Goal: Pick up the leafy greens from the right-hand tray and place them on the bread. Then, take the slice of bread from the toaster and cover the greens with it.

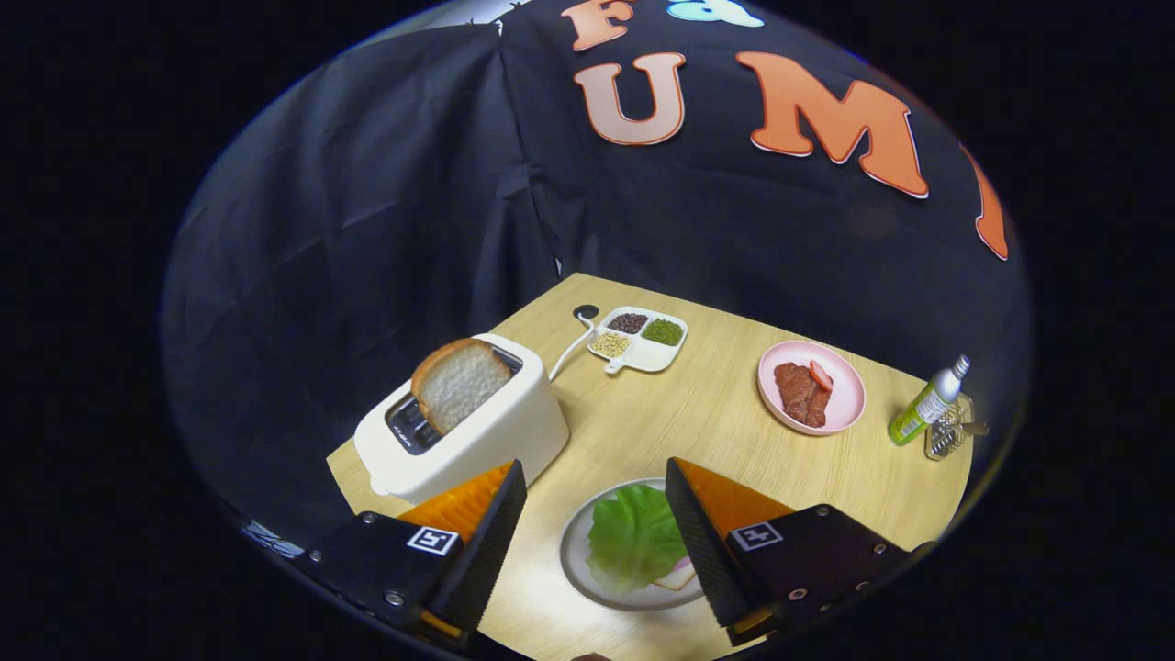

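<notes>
A green leaf (633, 537) lies on a slice of bread (677, 576) on a grey plate (574, 555), low between my fingers and close to the right one. My gripper (597, 482) is open above the plate with nothing between its fingers. A second bread slice (459, 381) stands upright in the slot of the white toaster (477, 431), which sits just beyond my left finger.
A pink plate (840, 404) with pieces of meat sits on the wooden table (679, 413) beyond my right finger. A white divided dish (643, 353) with grains is at the back. A green bottle (927, 404) and a small glass rack (950, 431) stand at the table's right edge.
</notes>
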